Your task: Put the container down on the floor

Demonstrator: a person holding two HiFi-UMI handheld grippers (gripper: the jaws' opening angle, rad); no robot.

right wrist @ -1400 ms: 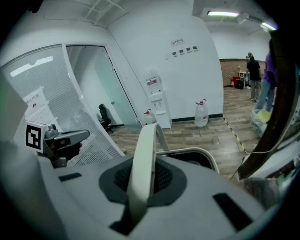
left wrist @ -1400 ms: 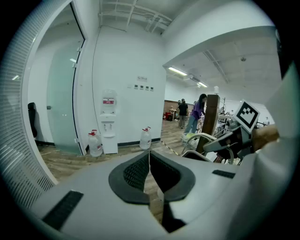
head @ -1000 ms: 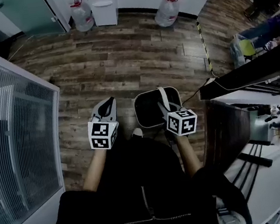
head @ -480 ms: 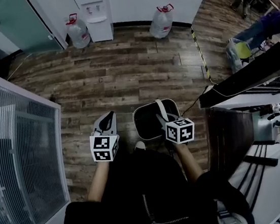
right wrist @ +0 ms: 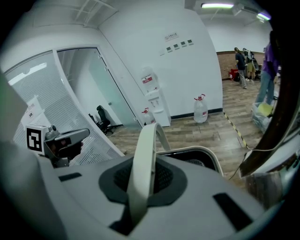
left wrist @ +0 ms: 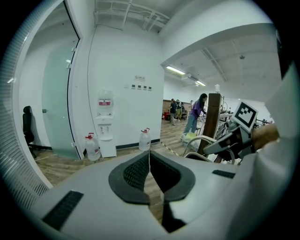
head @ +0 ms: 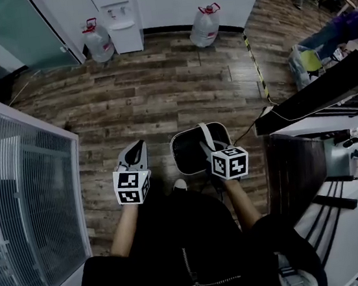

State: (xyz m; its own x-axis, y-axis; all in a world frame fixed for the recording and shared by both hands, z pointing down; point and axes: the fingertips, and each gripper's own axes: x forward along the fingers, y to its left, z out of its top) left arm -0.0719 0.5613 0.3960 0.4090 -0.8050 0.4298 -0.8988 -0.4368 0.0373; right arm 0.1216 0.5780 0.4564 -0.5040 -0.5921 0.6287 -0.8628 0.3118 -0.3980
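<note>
The right gripper [right wrist: 144, 174] is clamped on the handle [right wrist: 143, 154] of the container [head: 187, 154], the pale band standing upright between its dark ribbed pads. The left gripper [left wrist: 150, 158] hangs alongside with its jaws pressed together on nothing. In the head view the container sits just ahead of the person's shoe [head: 180, 185], over the wooden floor [head: 160, 96]; whether its base already touches the planks cannot be told from here. To set it down well, the person should probably lower it straight and slowly so it does not swing on the handle, let the base settle flat, and only then part the jaws. The bare boards ahead look a safer landing spot than the side toward the thin cable [head: 250, 125] trailing near the dark desk [head: 316, 91]. The container is a rounded-square tub with a cream rim and a dark, apparently empty inside. Its handle is a smooth, flat, arched strap, likely plastic, and slick enough to turn in the grip if it tilts. The floor is matte, streaky brown plank, hard and level. Far off, by the white wall, stand two translucent water bottles [head: 206, 26] and a white dispenser [head: 120, 16].
</note>
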